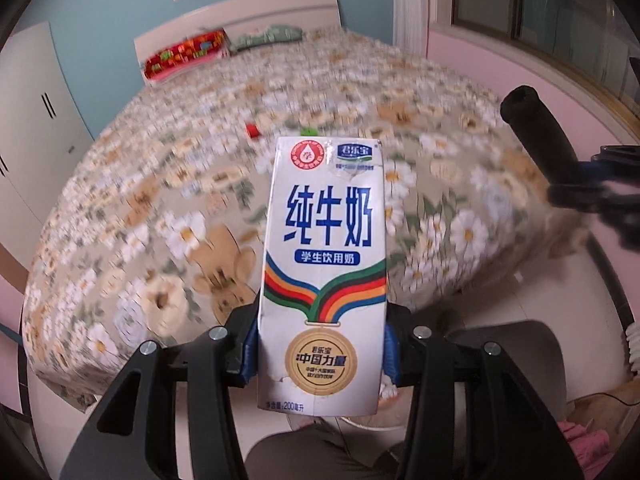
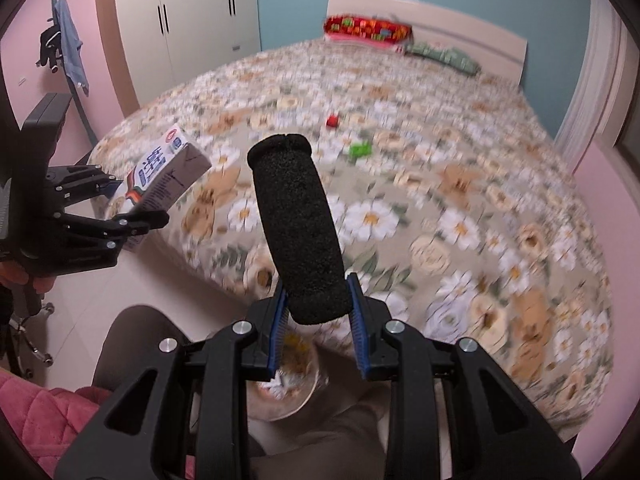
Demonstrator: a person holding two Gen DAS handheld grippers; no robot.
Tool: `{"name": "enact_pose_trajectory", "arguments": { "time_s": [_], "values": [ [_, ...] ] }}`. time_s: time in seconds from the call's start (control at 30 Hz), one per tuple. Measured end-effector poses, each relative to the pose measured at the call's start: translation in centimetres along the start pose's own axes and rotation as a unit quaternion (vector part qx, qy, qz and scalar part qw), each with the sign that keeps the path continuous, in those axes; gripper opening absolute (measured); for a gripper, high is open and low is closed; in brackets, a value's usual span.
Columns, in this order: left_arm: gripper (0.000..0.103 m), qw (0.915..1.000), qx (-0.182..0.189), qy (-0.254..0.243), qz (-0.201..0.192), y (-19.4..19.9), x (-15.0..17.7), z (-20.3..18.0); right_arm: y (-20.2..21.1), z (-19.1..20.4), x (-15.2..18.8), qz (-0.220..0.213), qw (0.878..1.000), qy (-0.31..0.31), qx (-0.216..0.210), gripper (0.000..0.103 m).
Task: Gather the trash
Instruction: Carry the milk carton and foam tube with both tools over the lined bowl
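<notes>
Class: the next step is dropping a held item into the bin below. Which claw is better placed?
Right, probably. Its claw, gripping the foam tube, hangs directly above the bin; both are loaded.

The left black two-finger tongs (image 1: pixel 322 344) tilt downward, their blue-padded fingers (image 1: pixel 249 354) pressed against both sides of a white milk carton with blue print (image 1: pixel 324 272). The right black tongs (image 2: pixel 318 320) tilt down likewise, blue pads (image 2: pixel 360 320) clamped on a black foam cylinder (image 2: pixel 298 228). A hand (image 2: pixel 24 276) grips the left tongs' handle.
</notes>
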State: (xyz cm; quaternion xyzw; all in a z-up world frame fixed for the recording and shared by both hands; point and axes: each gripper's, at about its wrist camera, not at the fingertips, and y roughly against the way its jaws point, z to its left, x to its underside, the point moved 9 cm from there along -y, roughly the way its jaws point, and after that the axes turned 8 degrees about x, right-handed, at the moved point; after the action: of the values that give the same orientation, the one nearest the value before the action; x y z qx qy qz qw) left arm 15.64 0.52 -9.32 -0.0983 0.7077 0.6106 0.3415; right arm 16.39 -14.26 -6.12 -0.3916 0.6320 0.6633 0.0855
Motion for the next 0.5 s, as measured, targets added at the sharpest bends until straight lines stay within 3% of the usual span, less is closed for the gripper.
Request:
{"name": "enact_pose_trajectory", "arguments": {
  "time_s": [0.5],
  "values": [
    [0.049, 0.9930, 0.054, -0.022, 0.103, -6.9, 7.5, -3.7, -8.5, 3.1, 8.5, 0.111, 0.992, -0.020, -0.049, 0.029]
  ]
}}
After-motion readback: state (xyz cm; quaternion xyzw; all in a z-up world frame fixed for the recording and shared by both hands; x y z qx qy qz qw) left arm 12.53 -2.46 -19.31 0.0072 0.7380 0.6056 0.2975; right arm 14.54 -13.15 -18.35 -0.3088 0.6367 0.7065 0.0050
